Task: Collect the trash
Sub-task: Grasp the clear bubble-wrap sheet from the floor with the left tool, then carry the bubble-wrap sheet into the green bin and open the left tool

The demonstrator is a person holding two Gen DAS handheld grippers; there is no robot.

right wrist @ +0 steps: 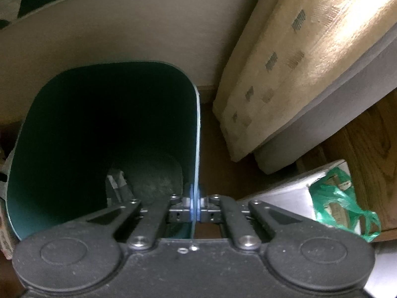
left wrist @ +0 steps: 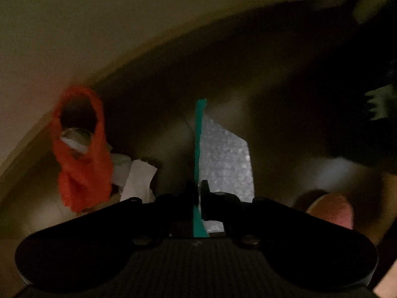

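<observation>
Your right gripper (right wrist: 194,204) is clamped on the green bin's (right wrist: 74,136) rim; it is nearly bare inside. Your left gripper (left wrist: 197,193) pinches a silver-teal wrapper (left wrist: 223,154) — probably foil. An orange scrap (left wrist: 82,154) and white paper (left wrist: 137,178) remain outside — most collecting is left.

Smooth matt plastic bin (right wrist: 74,129) – rough woven cushion (right wrist: 292,57) (wood-grain floor (right wrist: 367,149)).
</observation>
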